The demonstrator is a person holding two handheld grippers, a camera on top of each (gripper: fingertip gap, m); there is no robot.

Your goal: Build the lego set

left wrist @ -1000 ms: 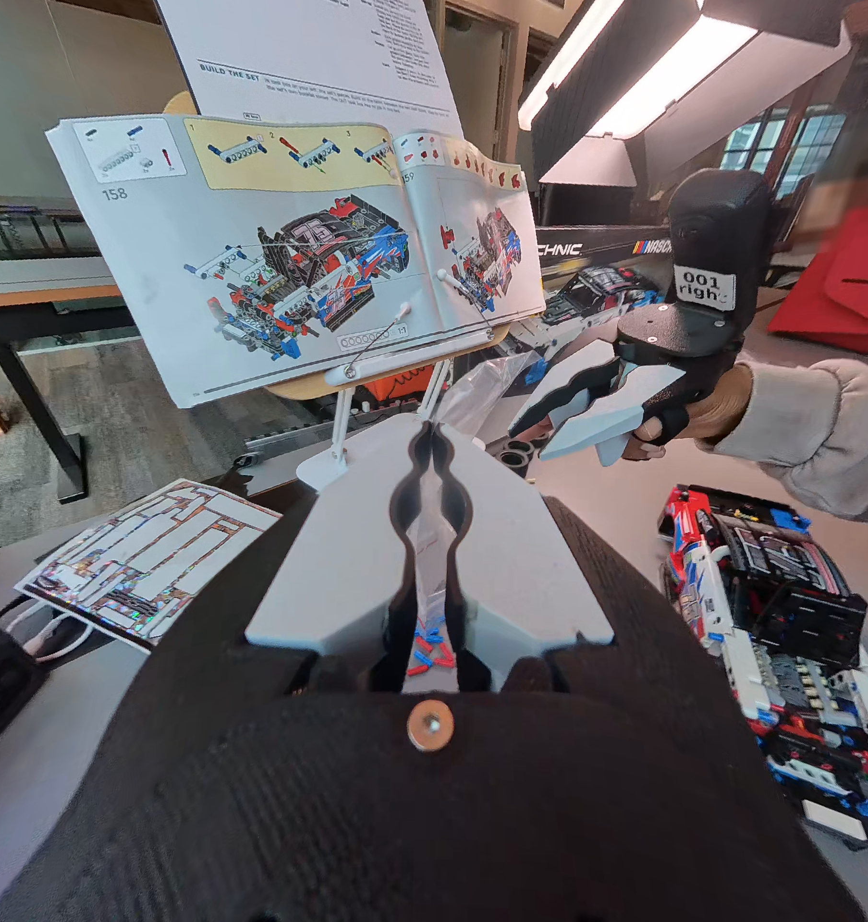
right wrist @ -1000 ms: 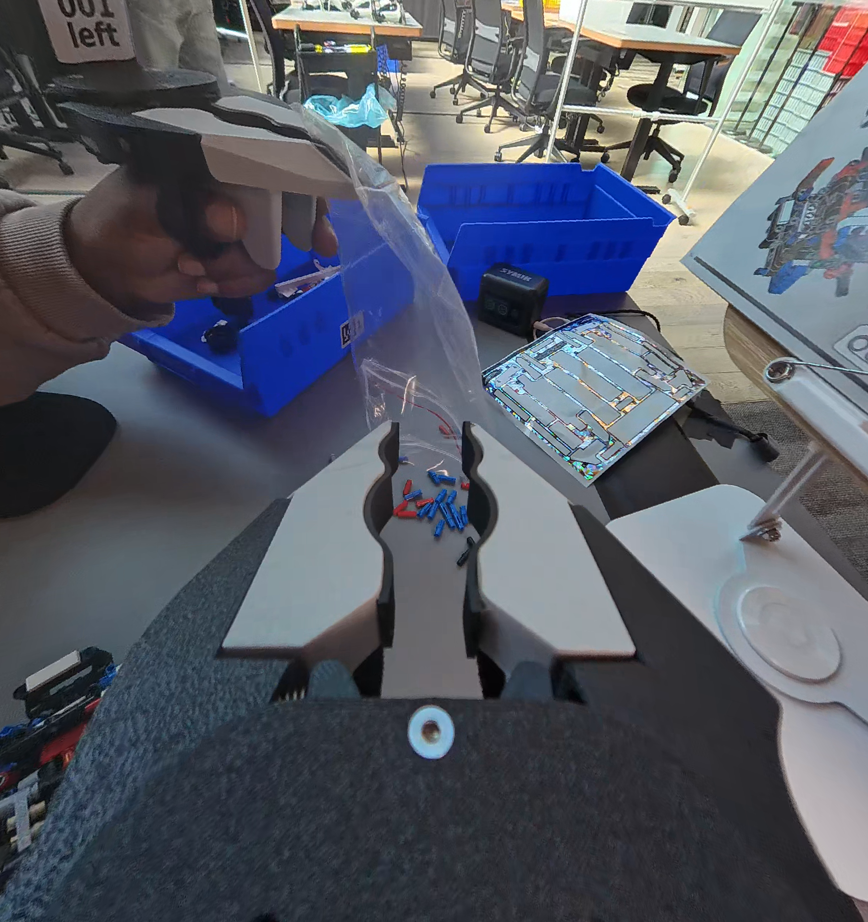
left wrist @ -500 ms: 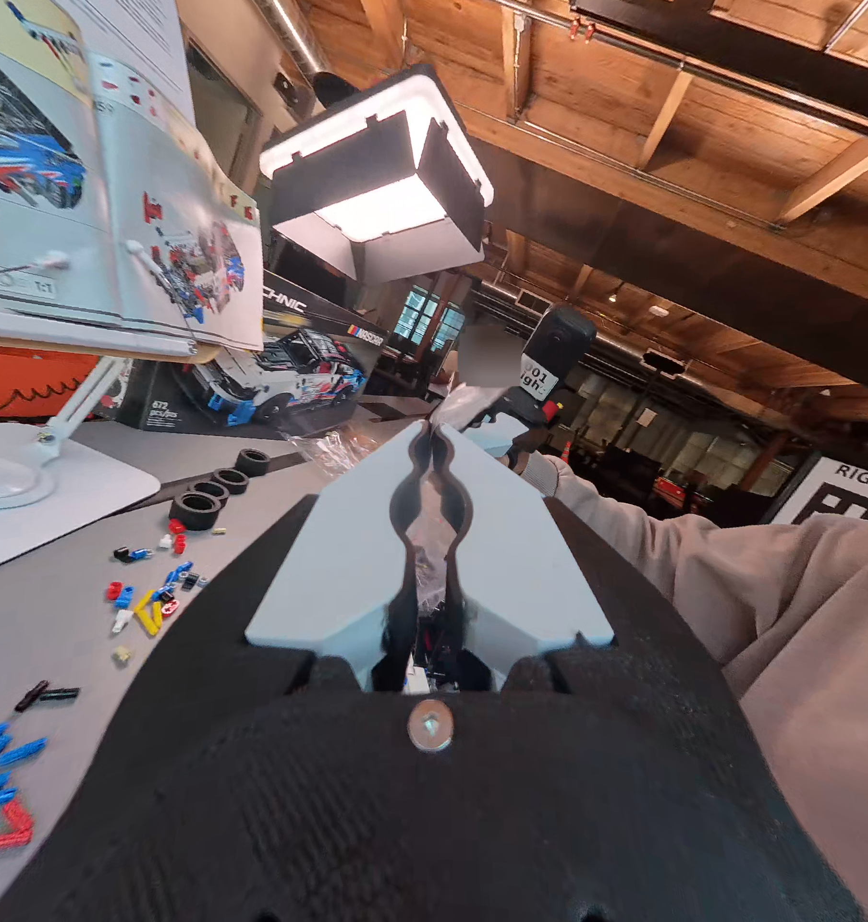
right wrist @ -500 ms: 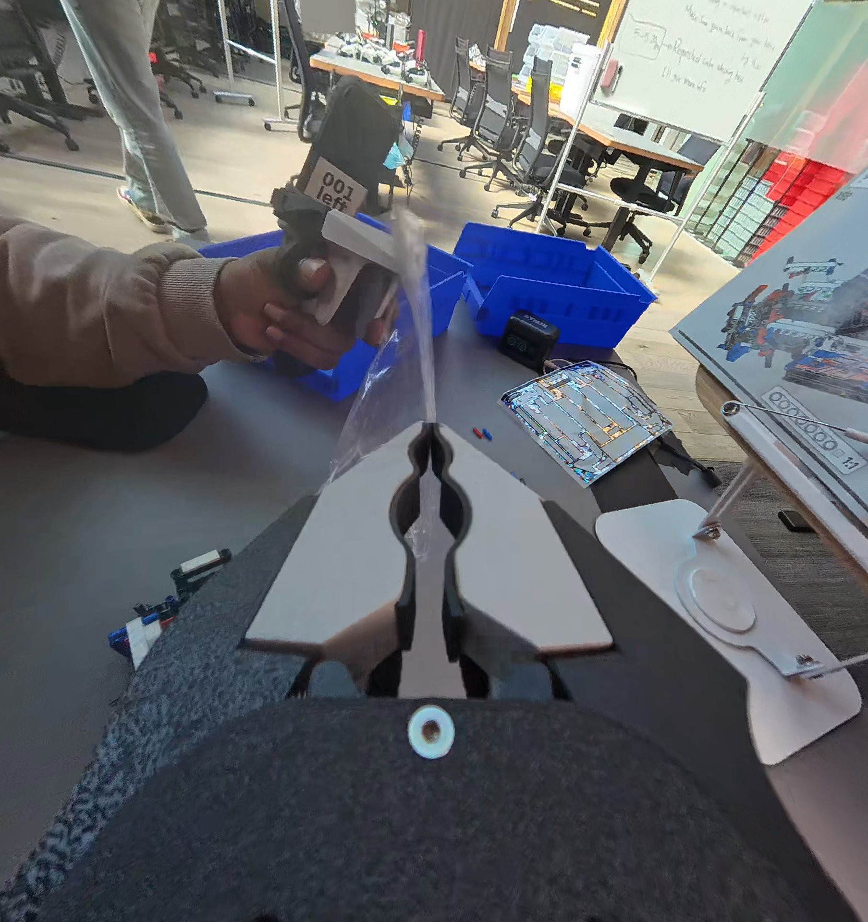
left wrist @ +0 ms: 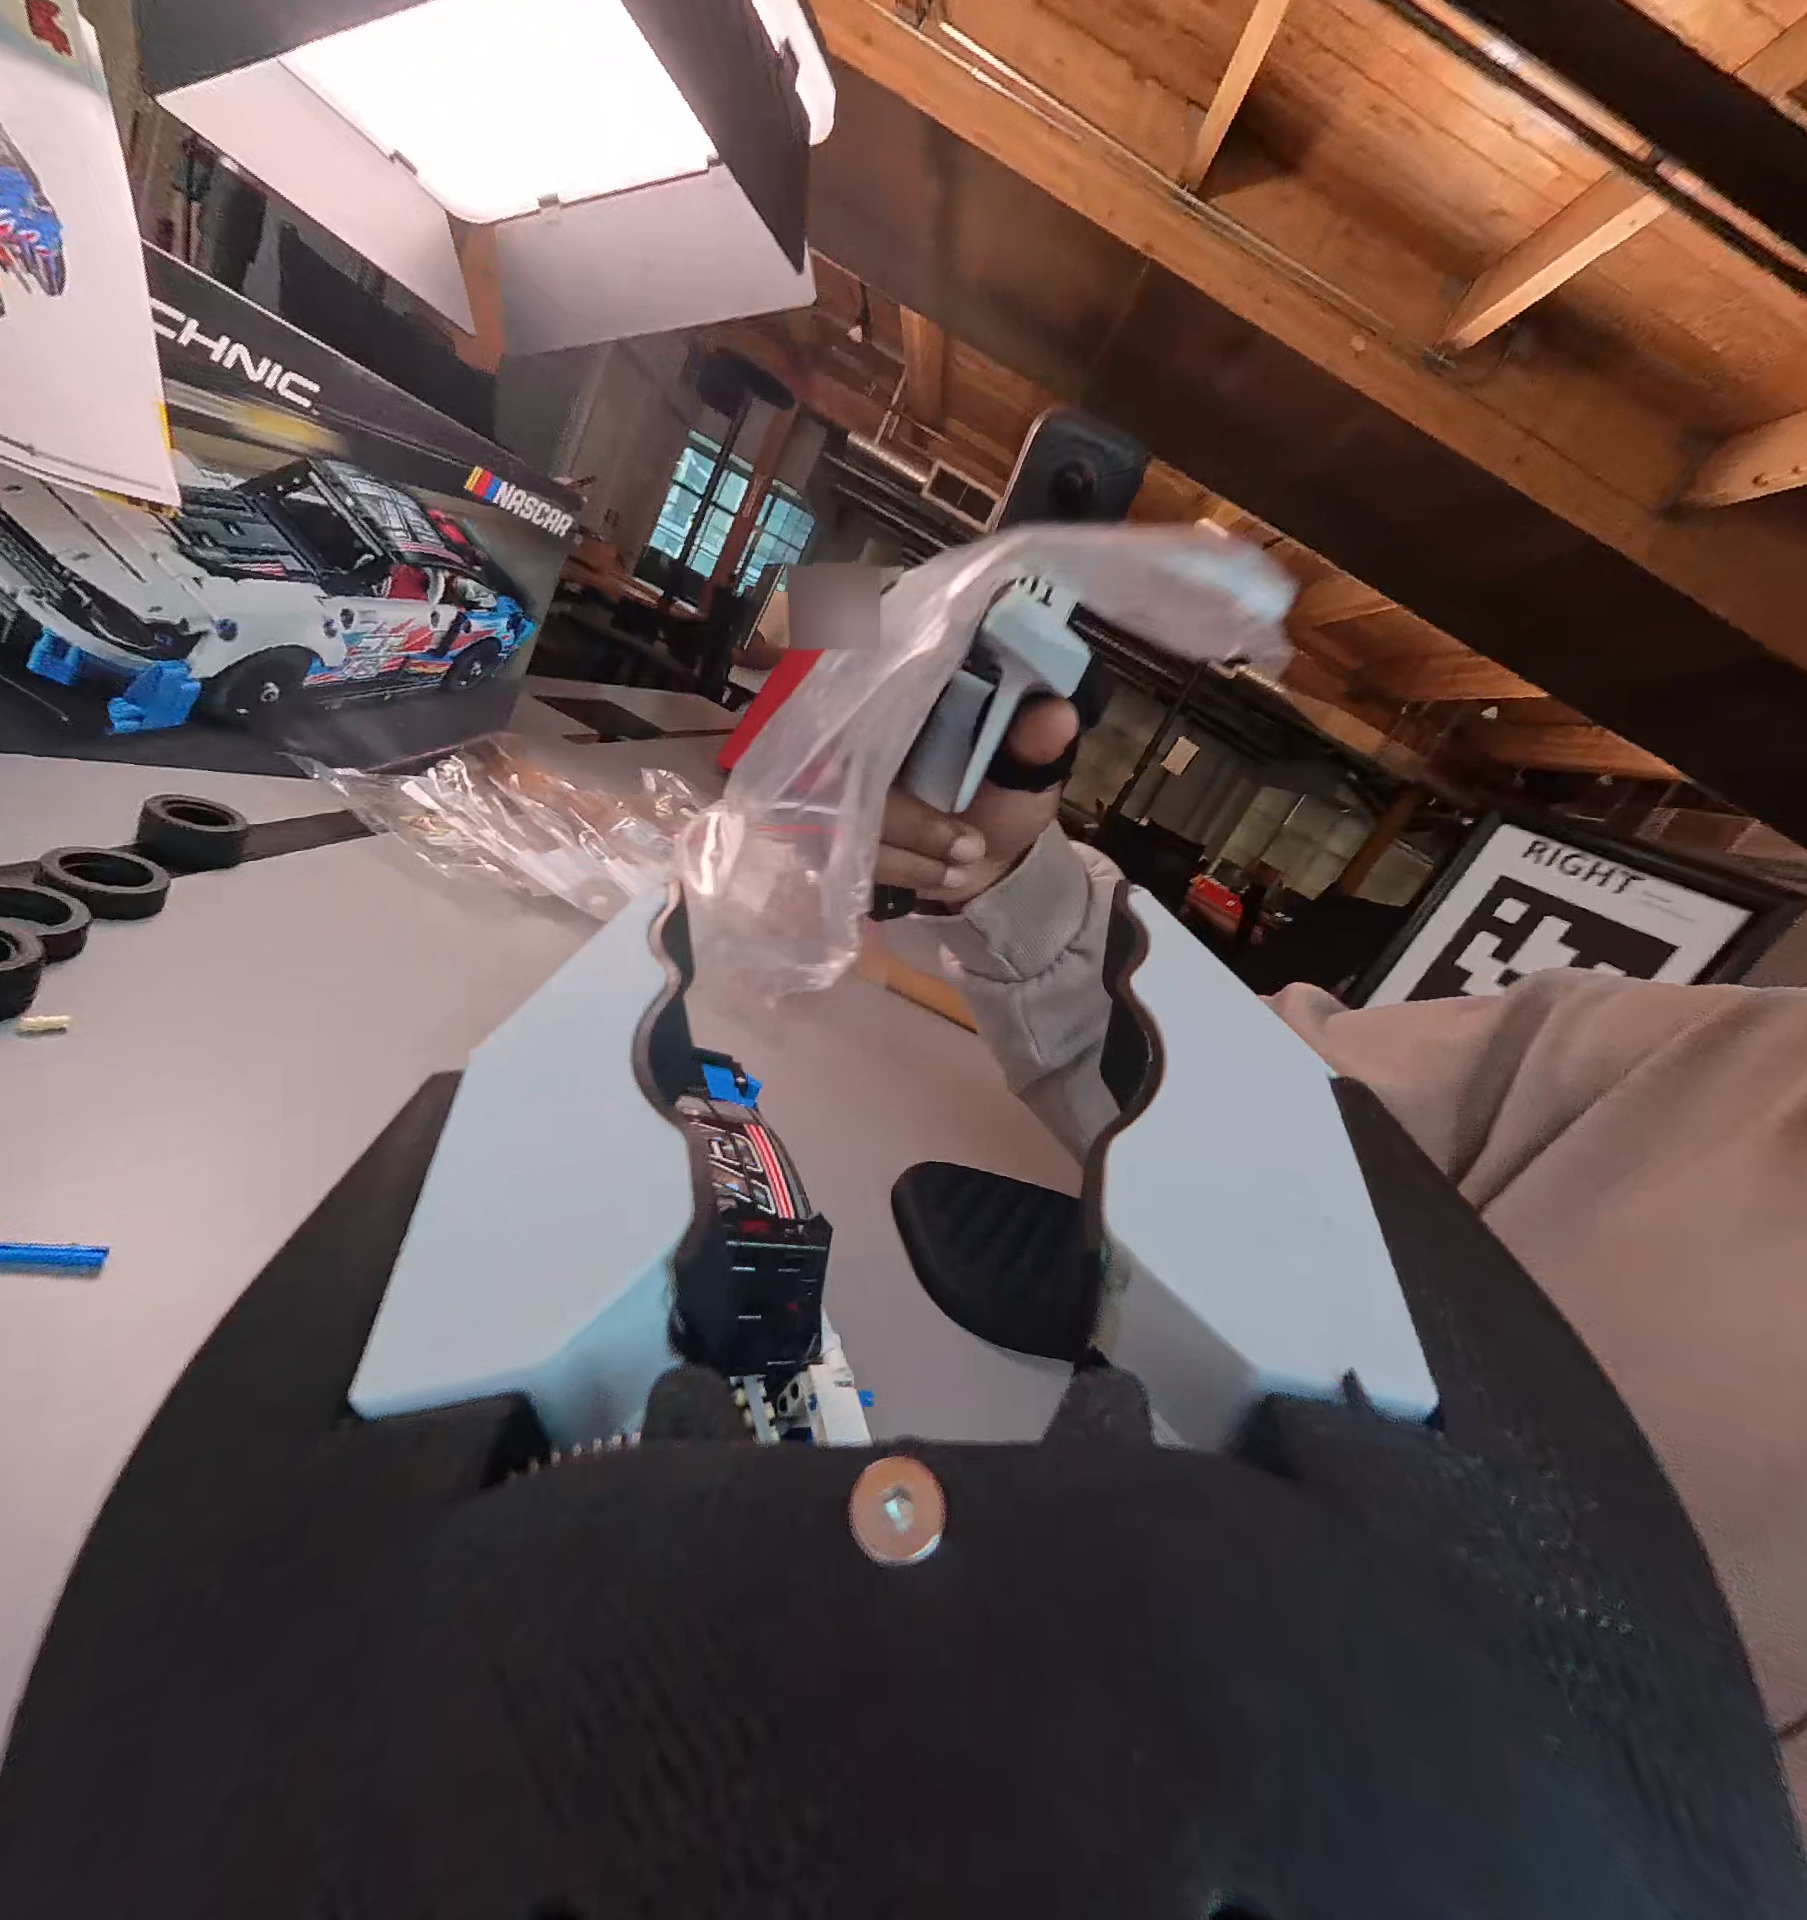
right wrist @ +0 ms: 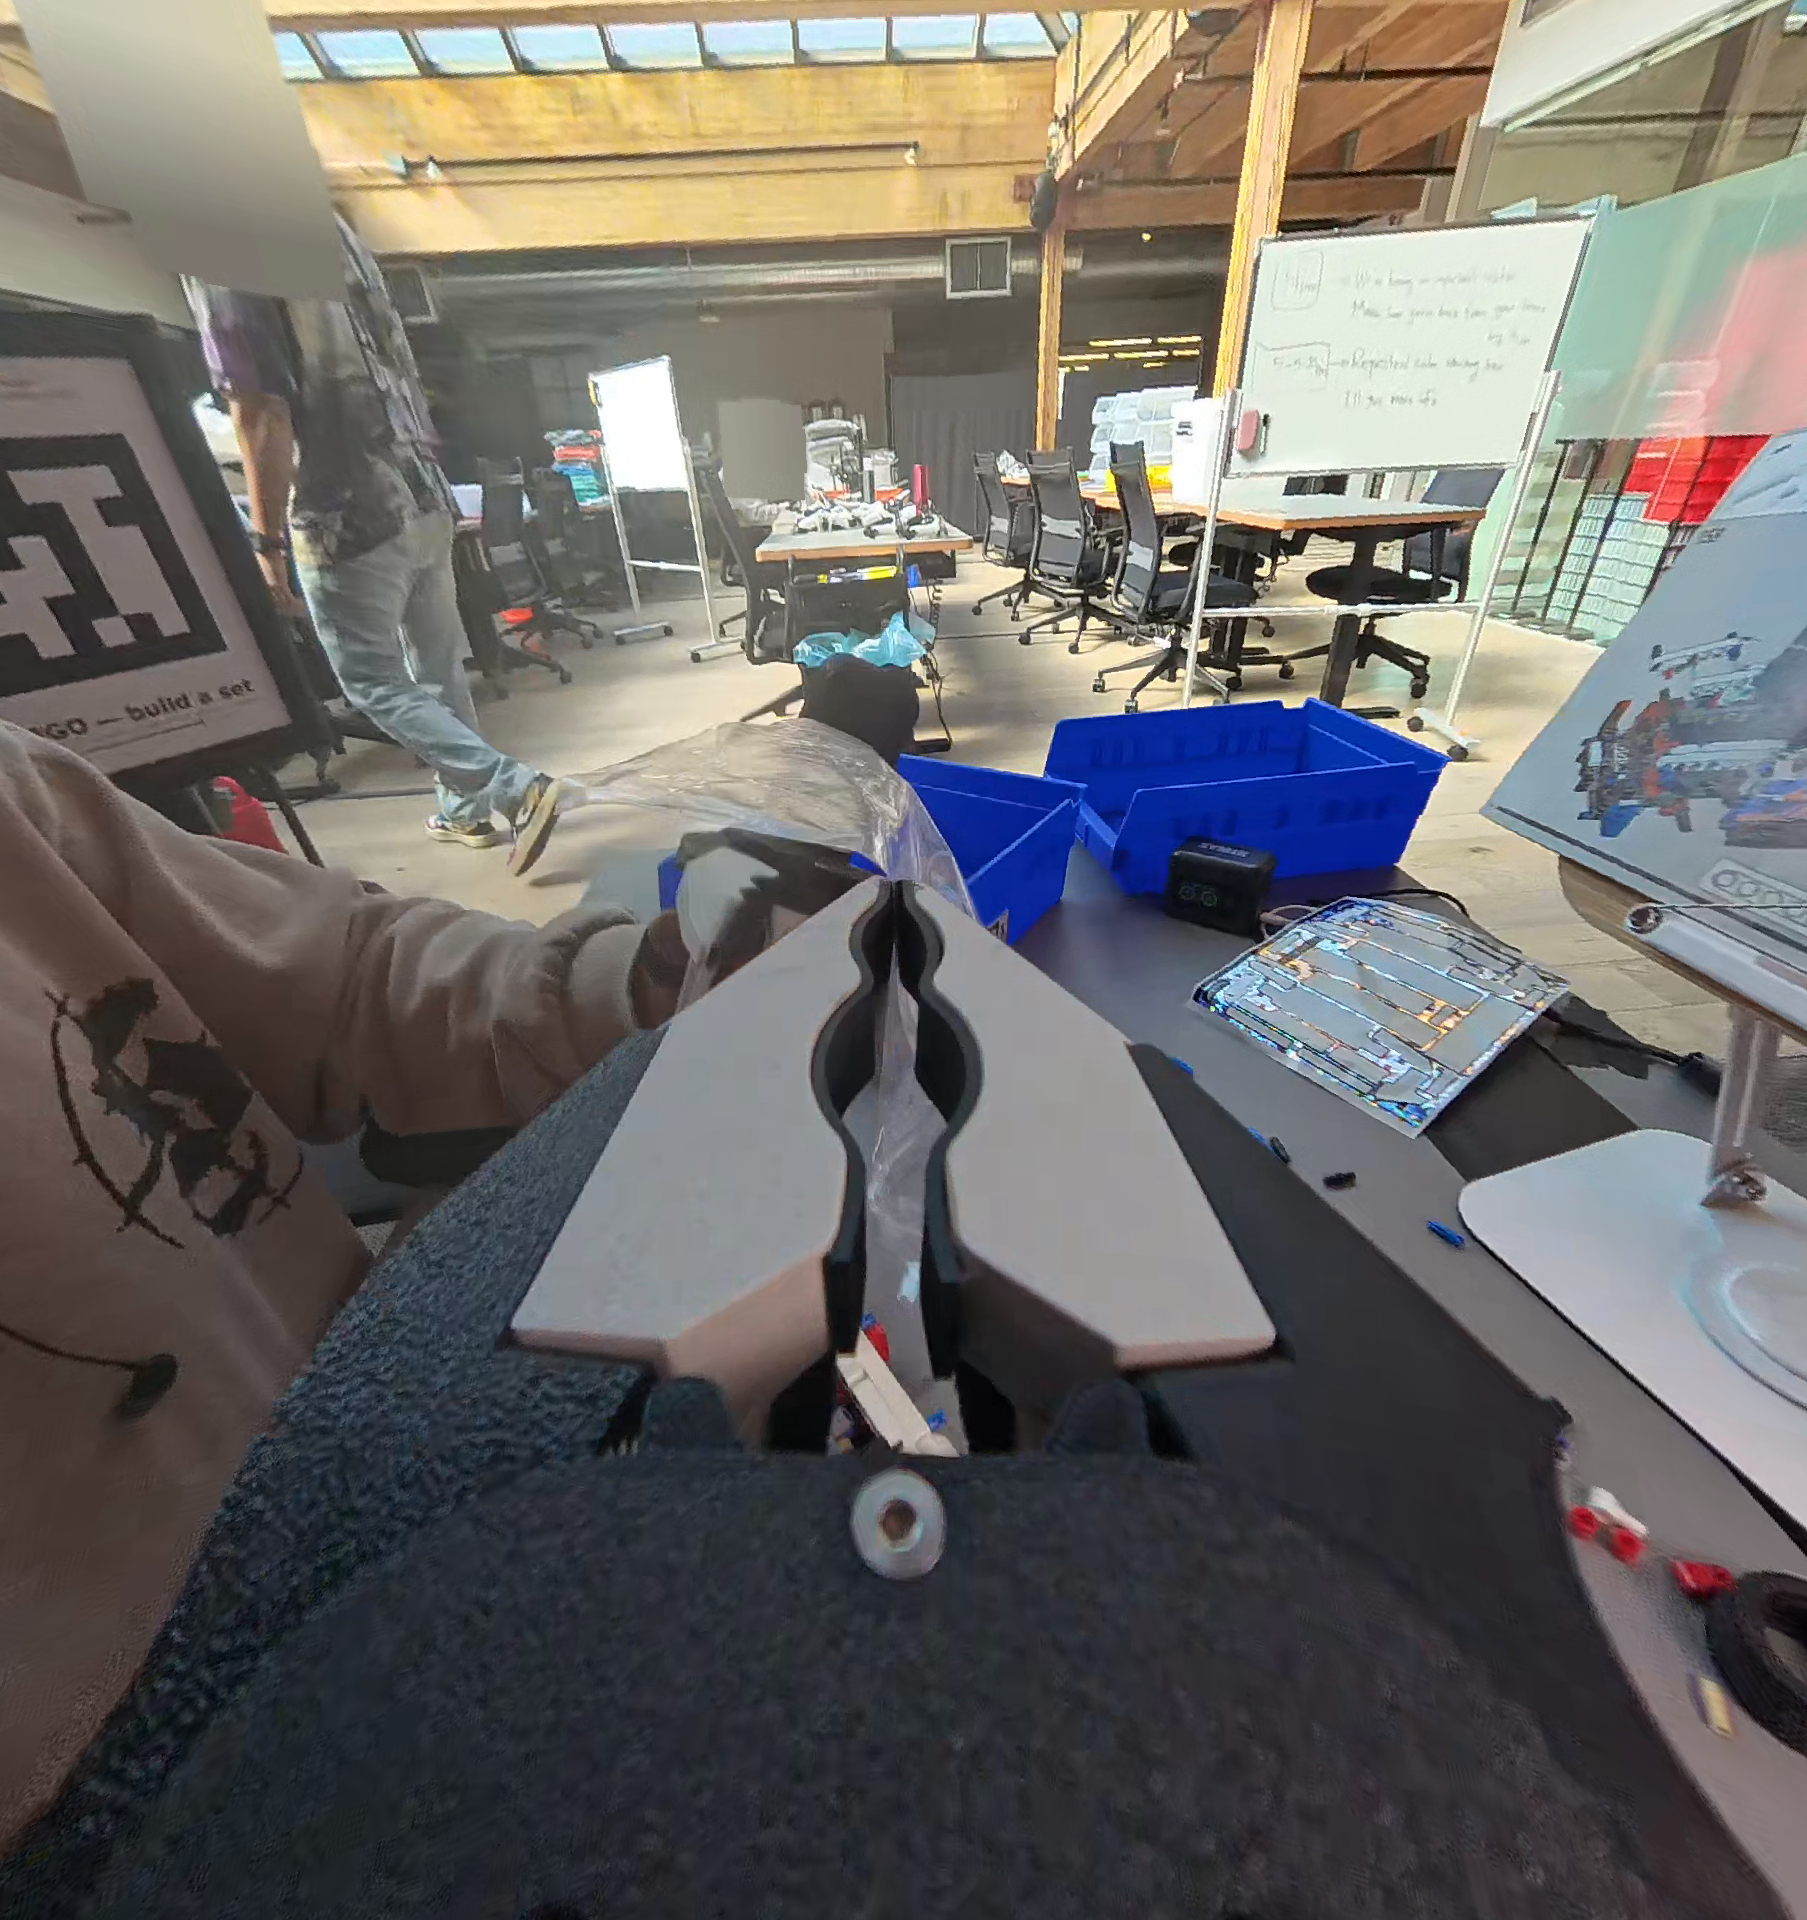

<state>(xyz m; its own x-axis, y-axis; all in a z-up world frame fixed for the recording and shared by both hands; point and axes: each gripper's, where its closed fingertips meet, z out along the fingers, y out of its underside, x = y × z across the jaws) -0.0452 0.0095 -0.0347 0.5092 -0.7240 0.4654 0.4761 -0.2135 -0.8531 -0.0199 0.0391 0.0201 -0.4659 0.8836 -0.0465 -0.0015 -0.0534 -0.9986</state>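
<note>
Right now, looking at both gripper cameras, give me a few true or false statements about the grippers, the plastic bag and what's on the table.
1. The right gripper is shut on the clear plastic bag. True.
2. The left gripper is clamped on the bag. False: its jaws stand wide open, and the bag only hangs in front of them.
3. Black tyres lie loose on the grey table. True.
4. The sticker sheet is inside a blue bin. False: it lies flat on the table, in front of the bins.
</note>
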